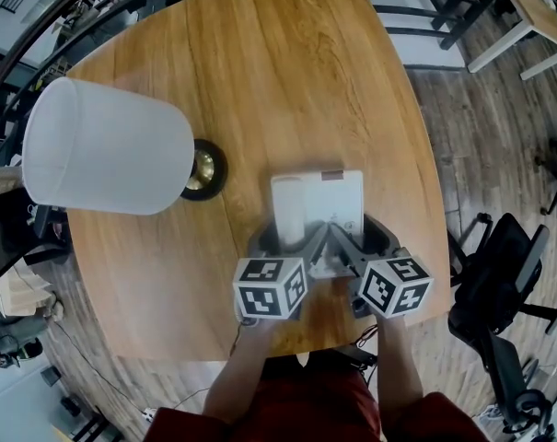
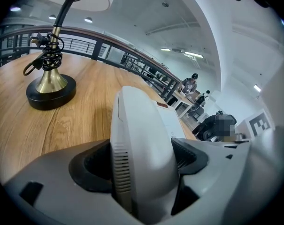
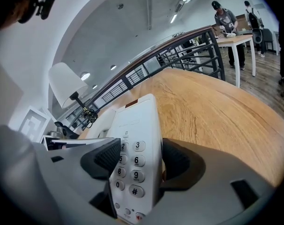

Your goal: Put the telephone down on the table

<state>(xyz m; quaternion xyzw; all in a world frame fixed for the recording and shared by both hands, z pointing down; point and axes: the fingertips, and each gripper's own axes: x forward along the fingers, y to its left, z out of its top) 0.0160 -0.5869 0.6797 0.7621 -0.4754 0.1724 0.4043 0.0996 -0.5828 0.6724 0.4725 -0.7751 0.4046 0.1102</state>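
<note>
A white telephone (image 1: 317, 208) is at the near side of the round wooden table (image 1: 287, 72), held from both sides. My left gripper (image 1: 287, 239) is shut on its handset (image 2: 141, 139), which fills the gap between the dark pads (image 2: 91, 165). My right gripper (image 1: 352, 239) is shut on the keypad side of the base (image 3: 138, 144), and the number keys show between its jaws. The frames do not show whether the telephone rests on the tabletop or hangs just above it.
A lamp with a white shade (image 1: 108, 147) and a black-and-brass base (image 1: 204, 168) stands on the table's left part; the base (image 2: 51, 90) lies left of the handset. A black office chair (image 1: 499, 270) stands right of the table. People stand at a far desk (image 3: 231, 39).
</note>
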